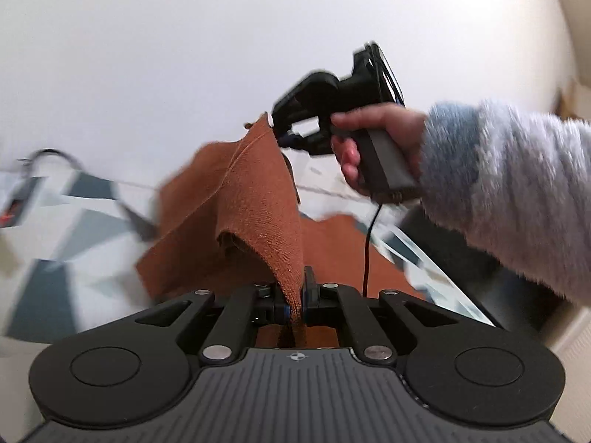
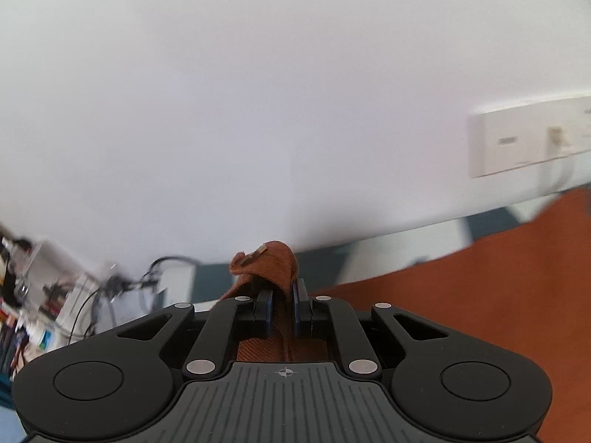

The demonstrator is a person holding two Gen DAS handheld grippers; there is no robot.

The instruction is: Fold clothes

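In the left wrist view, the left tongs (image 1: 295, 301) sit clamped on an edge of the rust-brown garment (image 1: 255, 199), which rises from the patterned bedspread (image 1: 48, 288) toward the right tongs (image 1: 286, 136), gripped in the person's hand (image 1: 373, 140). Both corners should travel level, keeping the held edge taut.

In the right wrist view, the right tongs (image 2: 282, 308) pinch a bunched corner of the garment (image 2: 266, 258); the rest lies lower right. A firm hold prevents slipping.

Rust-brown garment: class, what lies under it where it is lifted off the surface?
Under the rust-brown garment lies a bedsheet patterned with grey, dark blue and white shapes. More garment spreads flat on it. Whatever the sheet covers, and whatever lies under that flat part, is hidden.
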